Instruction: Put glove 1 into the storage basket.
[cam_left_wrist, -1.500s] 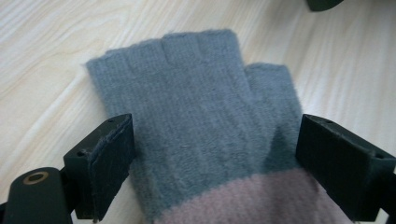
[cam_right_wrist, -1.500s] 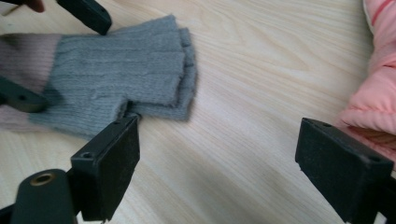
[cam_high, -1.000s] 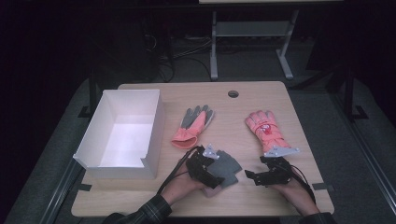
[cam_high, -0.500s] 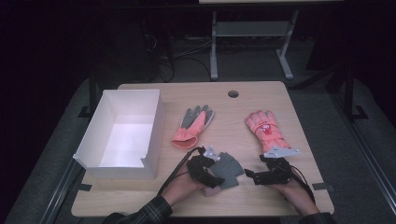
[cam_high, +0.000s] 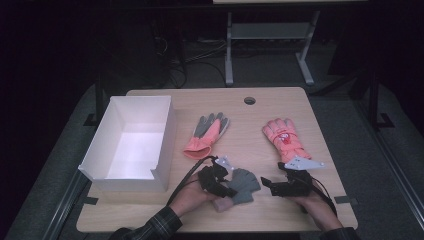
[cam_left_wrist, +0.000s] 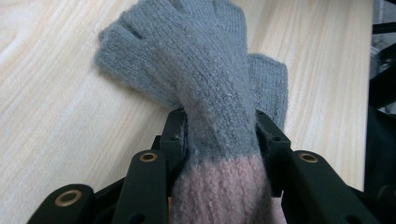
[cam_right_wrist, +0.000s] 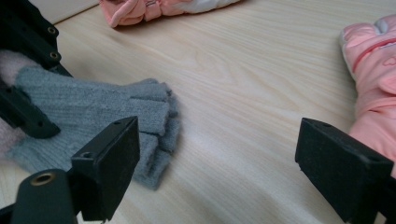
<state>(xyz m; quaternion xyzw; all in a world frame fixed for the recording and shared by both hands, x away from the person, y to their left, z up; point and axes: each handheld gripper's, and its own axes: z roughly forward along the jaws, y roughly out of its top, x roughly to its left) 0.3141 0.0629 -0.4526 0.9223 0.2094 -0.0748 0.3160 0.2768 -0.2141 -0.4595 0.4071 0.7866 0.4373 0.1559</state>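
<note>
Left gripper (cam_left_wrist: 219, 135) had just closed onto grey glove (cam_left_wrist: 205, 79); right gripper (cam_right_wrist: 217, 154) open beside it. Pink gloves (cam_high: 284, 139), white box (cam_high: 131, 145) on wooden table (cam_high: 240, 130); dark room.

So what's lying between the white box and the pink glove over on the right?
In the high view, a grey-and-coral glove lies on the table between the white box and the pink glove.

Left gripper (cam_high: 227, 186) near the table's front edge, middle, held low and pointing right. Jaws have just been closing; they now press on the wrist of a grey glove (cam_left_wrist: 205, 74). Right gripper (cam_high: 270, 184) near the front edge toward the right corner, pointing left at the other; jaws wide apart, nothing between. Both forearms enter from the front edge.
</note>
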